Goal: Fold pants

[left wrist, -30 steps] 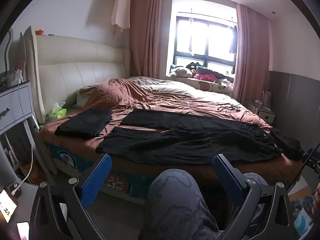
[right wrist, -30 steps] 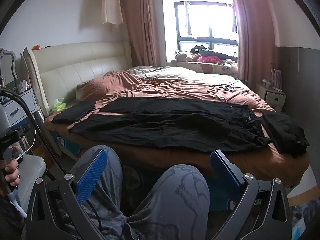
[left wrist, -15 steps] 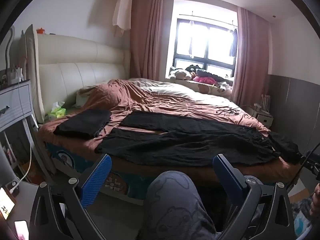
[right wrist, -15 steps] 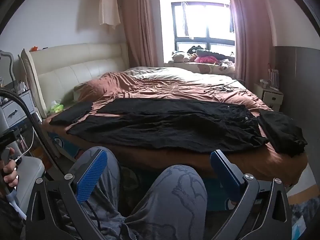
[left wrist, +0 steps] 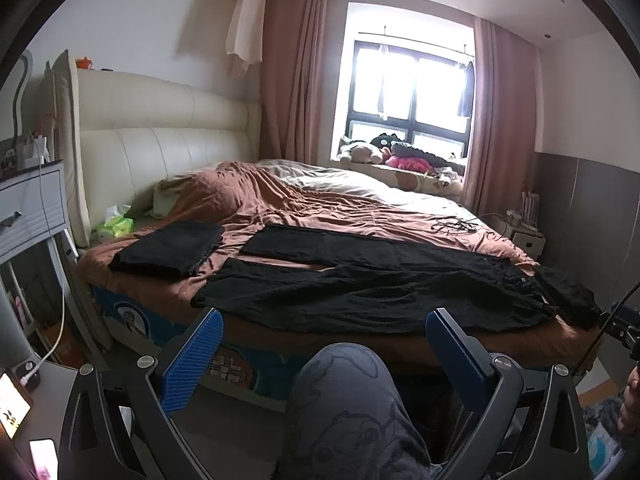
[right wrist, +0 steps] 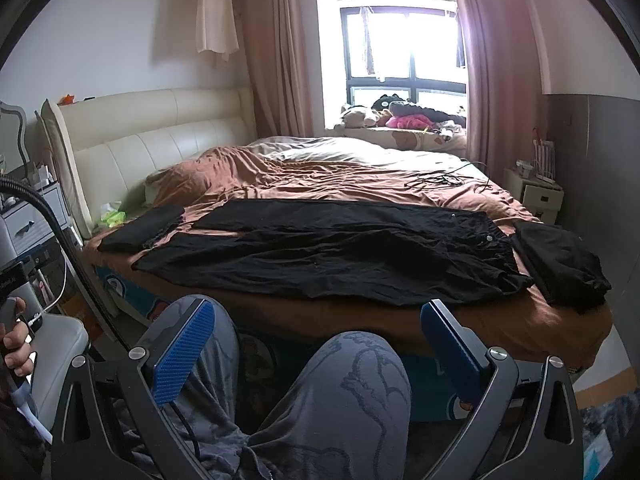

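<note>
Left wrist view, L to R: folded black pile (left wrist: 168, 249) at left, prob. done already; pants (left wrist: 368, 280) spread flat along near edge of bed (left wrist: 340, 216), legs left, waist right, ready for folding. Left claw (left wrist: 320, 354) w/ jaws wide apart, empty, short of bed. Right claw (right wrist: 316, 344) likewise spread, holding nothing.

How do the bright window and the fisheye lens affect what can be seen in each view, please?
Left wrist view: the window is blown out white, the black pants lose fold detail, and the headboard bows. Right wrist view: the window flares onto the curtain, the pants stay dark, and black vignetting fills the corners.
</note>
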Demonstrator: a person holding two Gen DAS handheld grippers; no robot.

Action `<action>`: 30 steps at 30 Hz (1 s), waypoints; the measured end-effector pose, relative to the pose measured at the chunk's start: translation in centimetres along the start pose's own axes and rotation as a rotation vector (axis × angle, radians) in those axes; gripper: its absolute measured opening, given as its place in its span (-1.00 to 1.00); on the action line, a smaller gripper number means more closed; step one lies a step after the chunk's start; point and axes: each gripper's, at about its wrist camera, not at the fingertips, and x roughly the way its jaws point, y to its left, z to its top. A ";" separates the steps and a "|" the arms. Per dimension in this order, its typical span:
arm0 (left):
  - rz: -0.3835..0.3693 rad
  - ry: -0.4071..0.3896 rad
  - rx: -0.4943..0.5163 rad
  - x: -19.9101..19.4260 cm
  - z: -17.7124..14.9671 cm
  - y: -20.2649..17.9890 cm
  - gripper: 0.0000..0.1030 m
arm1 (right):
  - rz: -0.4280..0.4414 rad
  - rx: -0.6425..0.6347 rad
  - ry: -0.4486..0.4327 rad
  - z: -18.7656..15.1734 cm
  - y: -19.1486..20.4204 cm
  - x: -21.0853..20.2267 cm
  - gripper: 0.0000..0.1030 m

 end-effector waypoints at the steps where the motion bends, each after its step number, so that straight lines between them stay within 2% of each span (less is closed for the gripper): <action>1: 0.000 -0.002 0.001 0.0 0.1 -0.1 0.99 | 0.000 -0.001 0.000 0.0 0.0 0.0 1.00; 30: -0.006 -0.006 -0.007 -0.7 -0.1 -0.2 0.99 | -0.004 -0.005 -0.010 -0.4 0.1 0.2 1.00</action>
